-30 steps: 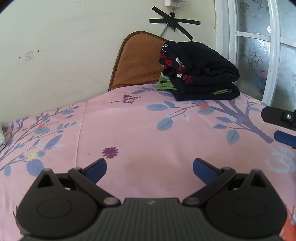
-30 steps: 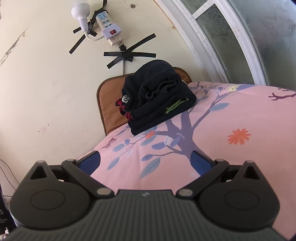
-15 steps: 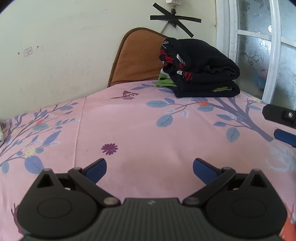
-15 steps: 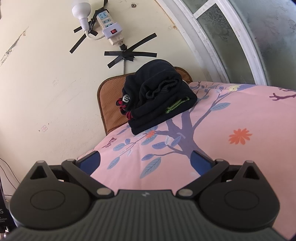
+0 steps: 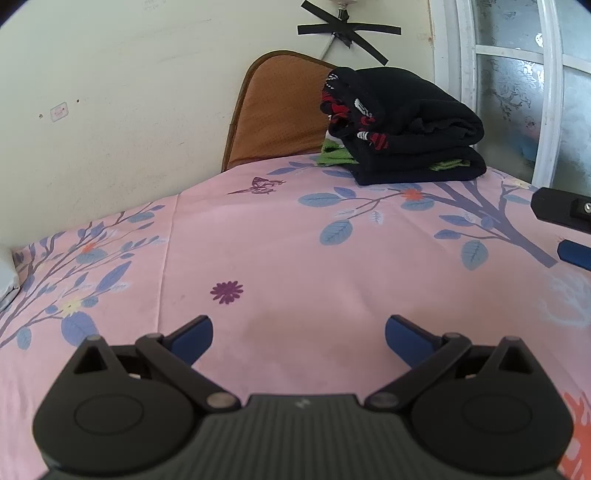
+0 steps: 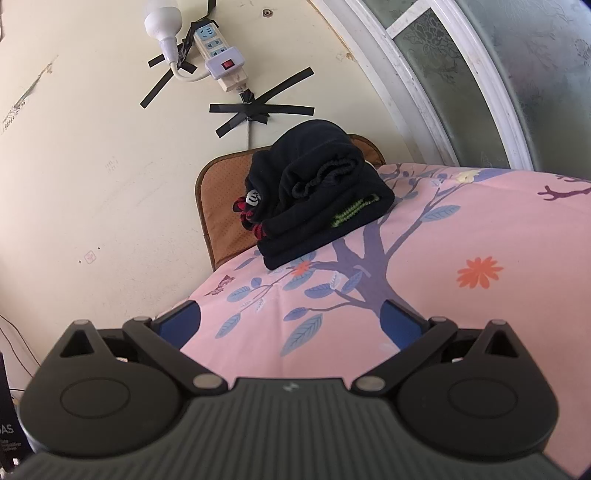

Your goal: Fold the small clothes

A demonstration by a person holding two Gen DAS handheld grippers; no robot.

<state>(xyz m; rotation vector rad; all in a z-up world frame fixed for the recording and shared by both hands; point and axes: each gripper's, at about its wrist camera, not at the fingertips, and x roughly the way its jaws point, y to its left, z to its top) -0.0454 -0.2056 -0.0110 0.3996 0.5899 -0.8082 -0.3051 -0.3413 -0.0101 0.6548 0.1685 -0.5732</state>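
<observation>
Left wrist view: not much going on compared with a second ago, the left gripper [image 5: 298, 332] still hangs over the pink sheet [image 5: 295, 251] with its blue fingers [image 5: 192, 334] spread wide and nothing between them, but the camera has tipped up a bit, so the clothes pile [image 5: 402, 136] sits slightly higher and further right in frame. That pile is folded black stuff with a green layer peeking out, at the far end of the bed against a brown cushion [image 5: 273, 114], well apart from both tools. At the right edge you can see a bit of the right gripper [image 5: 565, 229], which its own camera can't show from outside. Right wrist view: basically the same as before, the right gripper [image 6: 291, 321] is wide open and empty over the tree print, pile [image 6: 317, 192] far ahead. This view also gets the power strip [image 6: 218, 55] and white bulb [image 6: 162, 22] taped to the cream wall, mostly cropped out of the left one. Frosted window [image 6: 480, 74] with a white frame on the far right.
</observation>
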